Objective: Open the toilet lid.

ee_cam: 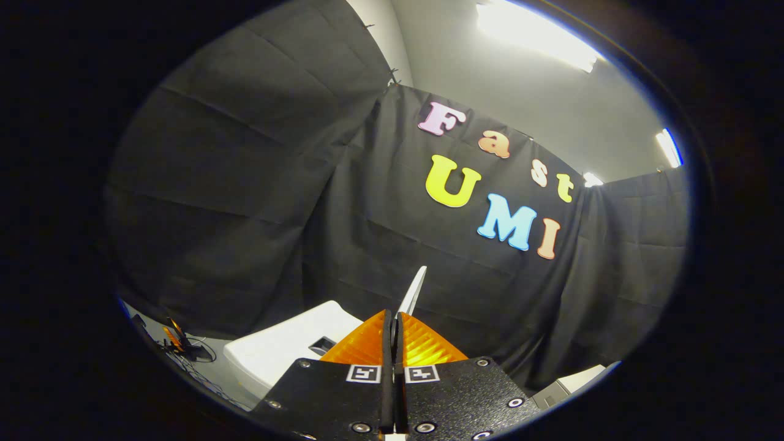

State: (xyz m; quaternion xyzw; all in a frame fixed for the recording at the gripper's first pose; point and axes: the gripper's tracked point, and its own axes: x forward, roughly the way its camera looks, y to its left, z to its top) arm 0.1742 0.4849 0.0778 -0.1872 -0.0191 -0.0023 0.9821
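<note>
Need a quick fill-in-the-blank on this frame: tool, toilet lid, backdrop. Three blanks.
1. The fingers of the tool are ___ on the thin edge of the toilet lid.
2. Seen edge-on, rising from between the fingertips, the lid is ___ in colour.
3. Beyond the lid hangs a cloth wall coloured ___.
Missing words: shut; white; black.

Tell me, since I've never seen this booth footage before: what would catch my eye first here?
First, the gripper: its two fingers are pressed together on the thin white toilet lid, which stands on edge and rises just beyond the fingertips. Next, the white toilet tank beside the fingers, against the black cloth wall. Bright ceiling lights glare above the cloth.
</note>
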